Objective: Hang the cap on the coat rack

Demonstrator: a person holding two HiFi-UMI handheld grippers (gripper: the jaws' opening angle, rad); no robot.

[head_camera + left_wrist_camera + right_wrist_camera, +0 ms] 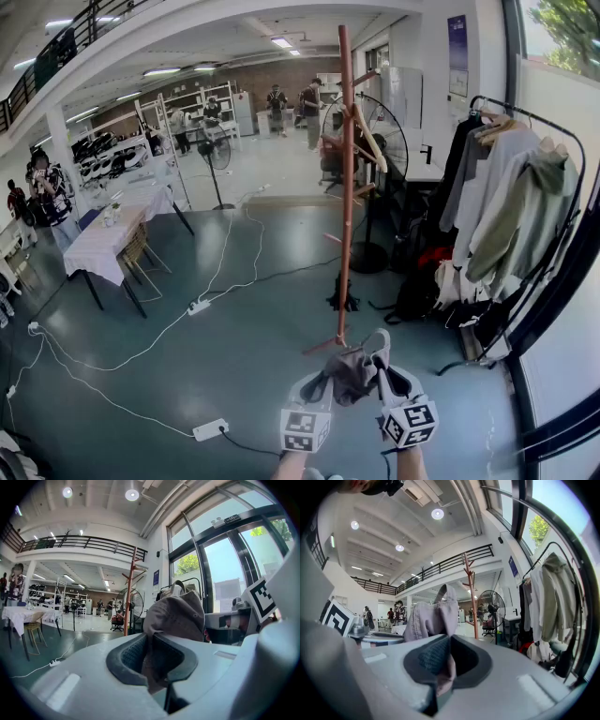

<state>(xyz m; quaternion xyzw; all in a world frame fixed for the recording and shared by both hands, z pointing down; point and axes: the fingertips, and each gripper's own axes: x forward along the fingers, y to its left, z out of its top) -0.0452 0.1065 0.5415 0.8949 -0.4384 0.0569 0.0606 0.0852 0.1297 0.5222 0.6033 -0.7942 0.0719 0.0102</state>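
Observation:
A grey-brown cap (354, 371) hangs between my two grippers, low in the head view. My left gripper (323, 382) is shut on its left edge and my right gripper (380, 370) is shut on its right edge. The left gripper view shows the cap (176, 613) bulging up out of the closed jaws; in the right gripper view the cap (433, 618) rises likewise, its strap loop on top. The tall red-brown wooden coat rack (346, 178) stands on the floor straight ahead, with a wooden hanger on one peg. Its pegs show in both gripper views, the rack (131, 595) left of the cap and the rack (472, 592) right of it.
A black garment rail (525, 187) loaded with coats stands at the right by the glass wall. A standing fan (370, 141) and desk sit behind the coat rack. White cables and power strips (210, 429) cross the floor at left. A clothed table (108, 239) and people stand far left.

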